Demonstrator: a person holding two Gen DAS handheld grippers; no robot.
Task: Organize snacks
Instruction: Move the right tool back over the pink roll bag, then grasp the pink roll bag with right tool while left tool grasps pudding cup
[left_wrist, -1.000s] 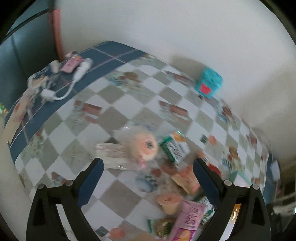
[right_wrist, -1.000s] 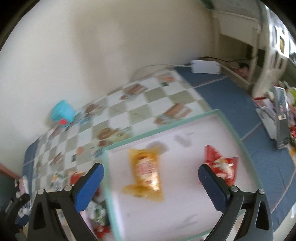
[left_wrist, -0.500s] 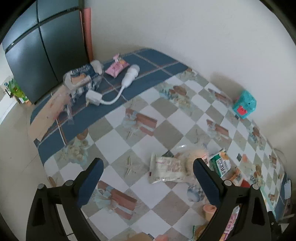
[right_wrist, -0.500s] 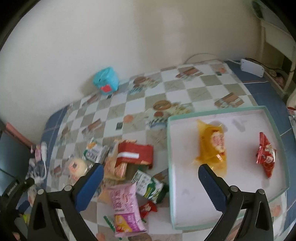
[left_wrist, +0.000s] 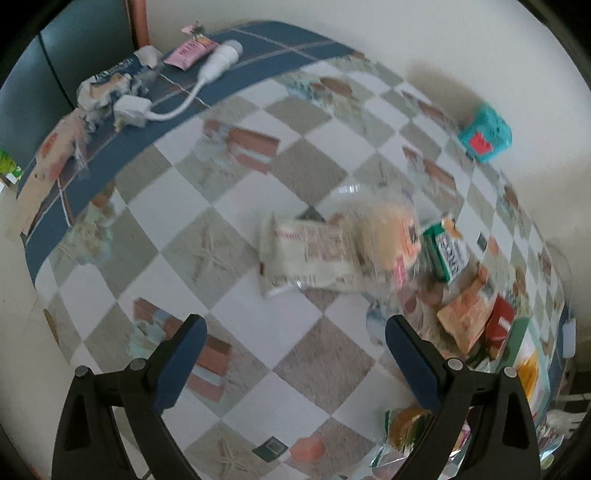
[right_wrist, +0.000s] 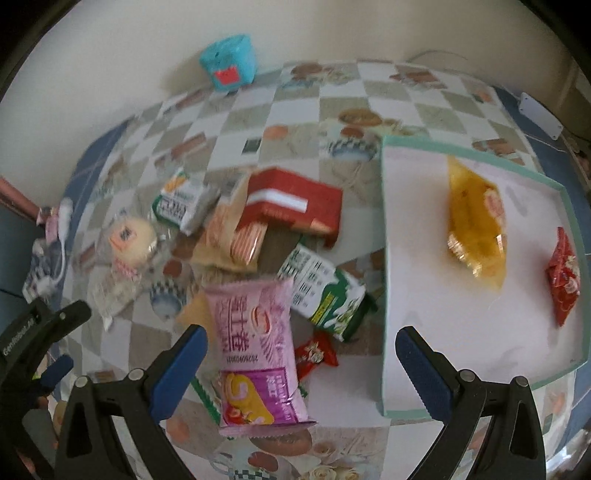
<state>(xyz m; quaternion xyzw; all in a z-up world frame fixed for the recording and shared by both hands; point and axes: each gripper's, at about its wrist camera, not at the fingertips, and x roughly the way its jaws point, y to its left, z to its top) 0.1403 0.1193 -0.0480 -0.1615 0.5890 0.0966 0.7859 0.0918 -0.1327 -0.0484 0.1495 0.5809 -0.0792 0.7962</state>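
A pile of snacks lies on the checkered tablecloth: a pink packet (right_wrist: 256, 354), a green-white packet (right_wrist: 325, 291), a red box (right_wrist: 295, 205), a small red sachet (right_wrist: 316, 352), a round bun in clear wrap (right_wrist: 131, 236) and a white packet (left_wrist: 308, 256). A white tray with a teal rim (right_wrist: 384, 258) holds a yellow packet (right_wrist: 474, 218) and a red packet (right_wrist: 563, 275). My right gripper (right_wrist: 301, 363) is open and empty above the pink packet. My left gripper (left_wrist: 293, 354) is open and empty, just short of the white packet.
A teal box (right_wrist: 229, 68) stands by the wall. A white plug and cable (left_wrist: 166, 103), a crumpled blue wrapper (left_wrist: 107, 83) and a pink sachet (left_wrist: 188, 53) lie at the table's blue far end. A dark cabinet (left_wrist: 44, 74) stands beyond.
My right gripper has swung from over the tray to the snack pile and come lower. My left gripper swung away over the table's left part, then came back close to the white packet.
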